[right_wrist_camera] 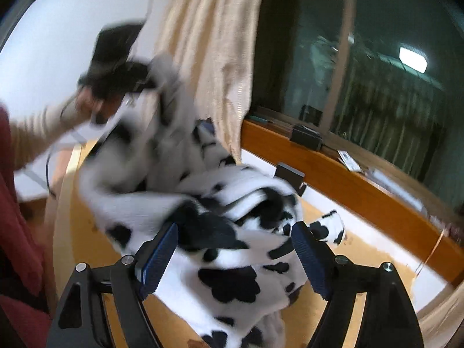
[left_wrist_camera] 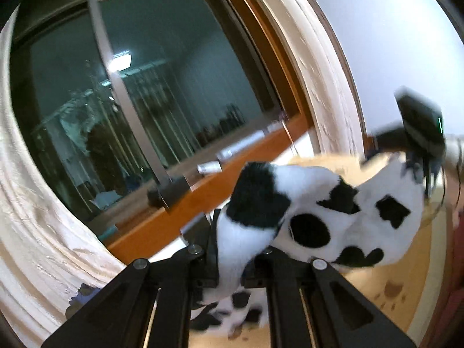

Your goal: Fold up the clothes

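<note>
Fleece hangs bunched and unfolded above the tabletop, pinched in the left tool; right tool gapes apart.

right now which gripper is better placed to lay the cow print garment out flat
Left. The left gripper already pinches the cow print garment; the right gripper has open jaws, fabric merely lying between them.

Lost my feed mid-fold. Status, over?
Left gripper clamped on cow-print garment, lifted off table. Right gripper open, fabric between its fingers. Curtain hangs close behind.
</note>
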